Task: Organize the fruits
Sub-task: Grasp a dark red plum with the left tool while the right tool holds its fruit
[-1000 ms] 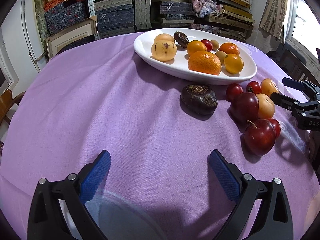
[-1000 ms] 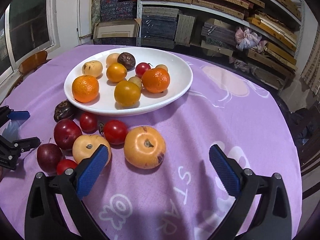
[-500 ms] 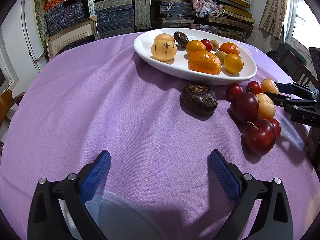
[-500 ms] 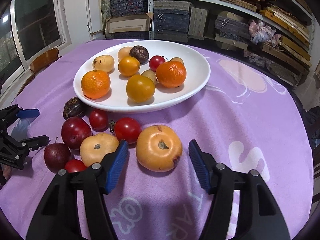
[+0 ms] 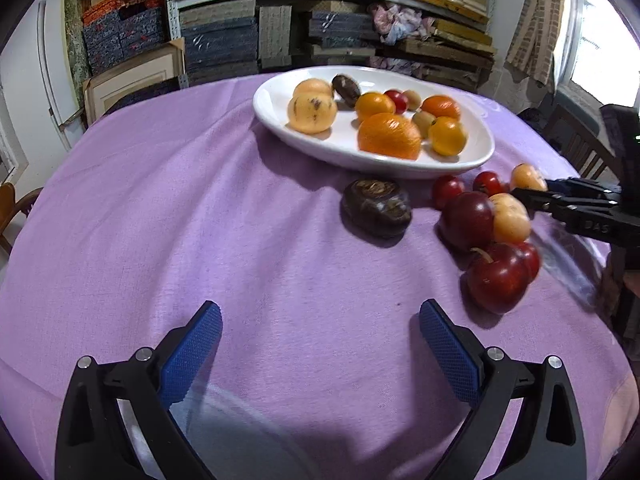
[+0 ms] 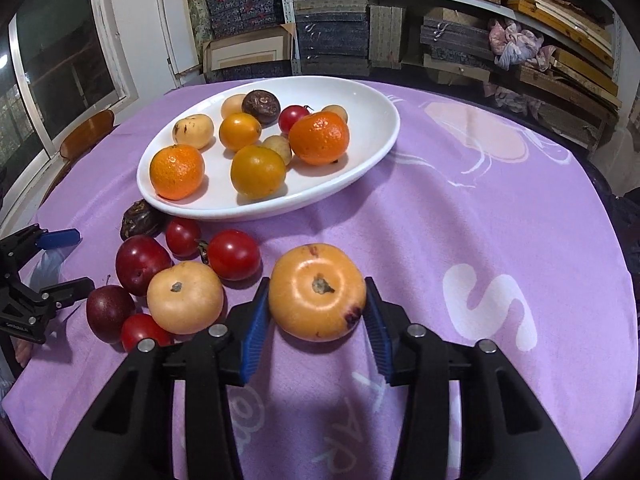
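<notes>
Orange-yellow persimmon (image 6: 317,292) sits between the right gripper (image 6: 316,320) fingers, which have just been closing and now pinch it from both sides on the purple-clothed bench (image 6: 460,220), in front of the white plate (image 6: 372,152) of fruit. Left gripper (image 5: 320,344) fingers spread wide, nothing between them, over bare cloth. Loose plums and tomatoes (image 6: 233,255) just left of the persimmon.

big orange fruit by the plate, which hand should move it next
Right. Its tongs have just been closing and the pads now sit against both sides of the big orange fruit. The left tongs stand open over bare purple cloth.
</notes>
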Available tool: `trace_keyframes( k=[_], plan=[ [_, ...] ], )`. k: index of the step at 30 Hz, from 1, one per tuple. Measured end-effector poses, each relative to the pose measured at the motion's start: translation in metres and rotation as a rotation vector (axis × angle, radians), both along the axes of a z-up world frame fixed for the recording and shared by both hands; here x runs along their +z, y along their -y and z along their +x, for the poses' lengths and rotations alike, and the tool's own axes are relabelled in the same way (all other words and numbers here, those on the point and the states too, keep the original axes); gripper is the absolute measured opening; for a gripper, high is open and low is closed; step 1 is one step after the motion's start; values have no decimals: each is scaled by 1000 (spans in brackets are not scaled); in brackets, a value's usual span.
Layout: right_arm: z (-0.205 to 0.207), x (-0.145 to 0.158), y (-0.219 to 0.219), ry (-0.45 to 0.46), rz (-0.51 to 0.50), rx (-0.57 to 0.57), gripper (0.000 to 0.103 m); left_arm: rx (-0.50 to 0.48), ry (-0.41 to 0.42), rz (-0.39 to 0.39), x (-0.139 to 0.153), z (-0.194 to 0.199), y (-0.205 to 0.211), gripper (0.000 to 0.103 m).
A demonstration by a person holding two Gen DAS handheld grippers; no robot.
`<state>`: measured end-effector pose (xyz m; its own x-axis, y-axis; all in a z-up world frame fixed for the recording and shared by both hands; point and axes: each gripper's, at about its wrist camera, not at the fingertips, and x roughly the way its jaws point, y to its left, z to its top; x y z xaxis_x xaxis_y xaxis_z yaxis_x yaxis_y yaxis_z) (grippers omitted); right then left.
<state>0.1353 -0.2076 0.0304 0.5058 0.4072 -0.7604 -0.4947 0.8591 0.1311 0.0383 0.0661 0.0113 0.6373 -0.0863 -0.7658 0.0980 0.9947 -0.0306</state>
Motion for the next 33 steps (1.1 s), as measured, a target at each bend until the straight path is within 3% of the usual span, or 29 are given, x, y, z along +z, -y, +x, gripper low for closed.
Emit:
trace_keyframes(
  k=[2, 4, 10, 13, 19, 21, 24, 33],
  plan=[
    [1, -2, 0, -10, -2, 4, 44, -45, 55, 2, 11, -8, 11, 100],
    [3, -2, 2, -18, 12, 5, 44, -88, 93, 51, 19, -15, 30, 100],
    [4, -2, 5, -39, 45, 7, 44, -209, 74, 229, 6, -14, 87, 100],
    [5, -2, 6, -44, 56, 8, 45, -216, 48, 215, -2, -5, 96, 100],
    [5, -3, 8, -52, 74, 15, 48, -155, -12, 112, -8, 16, 80, 97],
    [4, -3, 7, -52, 74, 18, 49, -154, -27, 77, -8, 20, 75, 75],
    [4, -2, 7, -52, 72, 20, 49, -155, -36, 61, -10, 23, 73, 56],
    [3, -2, 5, -46, 60, 24, 50, -195, -14, 52, -11, 16, 78, 43]
  ],
)
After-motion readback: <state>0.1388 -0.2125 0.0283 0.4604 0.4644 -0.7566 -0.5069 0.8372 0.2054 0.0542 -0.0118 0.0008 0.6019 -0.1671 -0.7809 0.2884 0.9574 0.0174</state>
